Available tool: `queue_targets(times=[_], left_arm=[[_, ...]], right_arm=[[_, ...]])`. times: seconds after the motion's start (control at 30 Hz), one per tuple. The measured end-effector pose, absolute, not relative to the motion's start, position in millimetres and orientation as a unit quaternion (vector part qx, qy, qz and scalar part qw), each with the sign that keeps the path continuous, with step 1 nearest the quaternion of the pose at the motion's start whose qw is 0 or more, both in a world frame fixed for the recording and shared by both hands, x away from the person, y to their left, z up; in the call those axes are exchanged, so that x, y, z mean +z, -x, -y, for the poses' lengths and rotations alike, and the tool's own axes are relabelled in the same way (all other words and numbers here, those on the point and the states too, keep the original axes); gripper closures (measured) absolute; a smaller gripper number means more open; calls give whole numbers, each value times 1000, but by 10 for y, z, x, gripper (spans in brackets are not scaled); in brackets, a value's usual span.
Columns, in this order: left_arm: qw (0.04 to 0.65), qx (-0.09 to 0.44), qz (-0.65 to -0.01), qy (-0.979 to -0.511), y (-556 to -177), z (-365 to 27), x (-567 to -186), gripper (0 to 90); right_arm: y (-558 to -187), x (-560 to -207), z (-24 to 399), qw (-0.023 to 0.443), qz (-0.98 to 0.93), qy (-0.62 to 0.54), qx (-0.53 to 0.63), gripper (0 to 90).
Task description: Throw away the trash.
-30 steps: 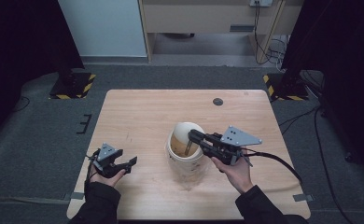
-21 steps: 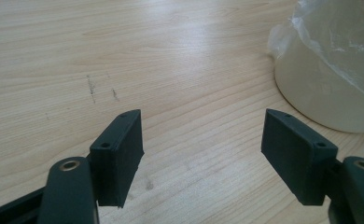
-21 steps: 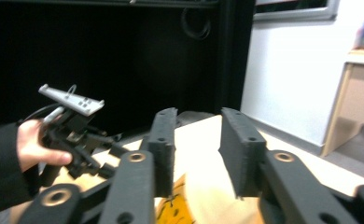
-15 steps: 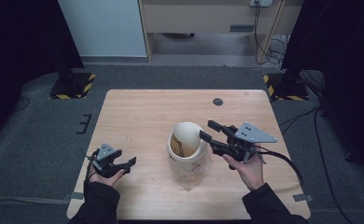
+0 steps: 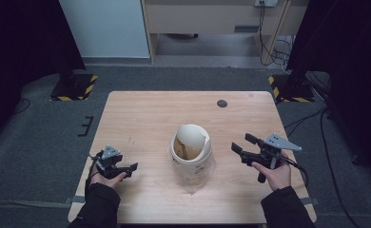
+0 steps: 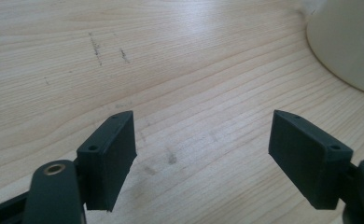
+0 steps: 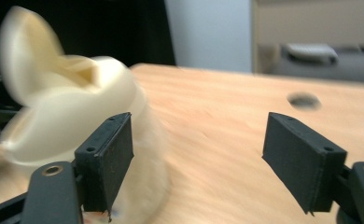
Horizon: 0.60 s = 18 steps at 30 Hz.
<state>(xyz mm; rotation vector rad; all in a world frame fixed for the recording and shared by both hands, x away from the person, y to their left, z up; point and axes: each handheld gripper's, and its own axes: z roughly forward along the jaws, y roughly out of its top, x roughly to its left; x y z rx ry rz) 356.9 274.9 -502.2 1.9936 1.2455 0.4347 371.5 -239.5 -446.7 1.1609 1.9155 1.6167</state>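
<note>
While the cream bin (image 5: pixel 191 151) stands upright near the middle of the wooden table (image 5: pixel 150 114), both grippers sit clear of it, one on each side.

Bin: cream-coloured, swing lid tipped up at its far edge, brown interior showing through the opening. Clear plastic around its base, spreading toward the person's edge of the table. In the right gripper view the bin (image 7: pixel 73 121) is blurred and lies left of the jaws, behind the left-hand pad.

Right gripper (image 5: pixel 244 145): to the right of the bin, apart from it, held in the person's right hand (image 5: pixel 273 175), jaws pointing toward the bin. Released; its jaws have just been opening and nothing lies between them. Right gripper view shows the right gripper (image 7: pixel 199 154) with pads wide apart, only tabletop in the gap. Grey three-cornered plate on top; cable trailing off to the right.

Left gripper (image 5: pixel 132 167): to the left of the bin, well apart from it, low over the table near the person's edge, in the left hand (image 5: pixel 105 176). Released; jaws have just been opening a little further, with nothing between them. Left gripper view shows the left gripper (image 6: pixel 201 154) over bare wood grain with faint scuff marks, and the bin's cream wall (image 6: pixel 348 42) at upper right.

Dark round hole (image 5: pixel 222 103) in the tabletop, beyond the bin and toward the right.
</note>
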Motion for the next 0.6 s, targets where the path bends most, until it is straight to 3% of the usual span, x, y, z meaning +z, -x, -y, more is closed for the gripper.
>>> queue_targets(times=[0.6], left_arm=[[320,157,-490,-795,-3636,-2784,-5175,168]], right_arm=[[-3998,-5135,2931,179,-721,-518,424,159]])
